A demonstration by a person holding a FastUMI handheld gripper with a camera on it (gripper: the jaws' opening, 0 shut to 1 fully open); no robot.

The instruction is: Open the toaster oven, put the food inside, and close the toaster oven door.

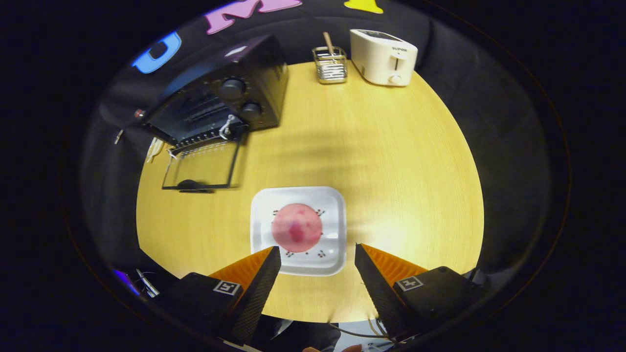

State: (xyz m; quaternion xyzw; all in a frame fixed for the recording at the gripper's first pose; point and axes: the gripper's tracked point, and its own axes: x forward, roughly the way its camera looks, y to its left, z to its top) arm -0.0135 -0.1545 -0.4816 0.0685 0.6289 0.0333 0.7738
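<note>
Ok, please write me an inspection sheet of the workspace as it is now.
Surface: round wooden table.
Job's things: toaster oven, door folded down open; pink round food on white square plate.
Clutter: white toaster; wire holder with wooden utensil.
Grippers: gripper open, plate's near edge between the fingers, nothing held.
Cables: thin ones below the fingers.
Surroundings: black cloth wall.

toaster oven (215, 105) interior: too dark | plate (298, 230) near rim: behind jaws
</note>
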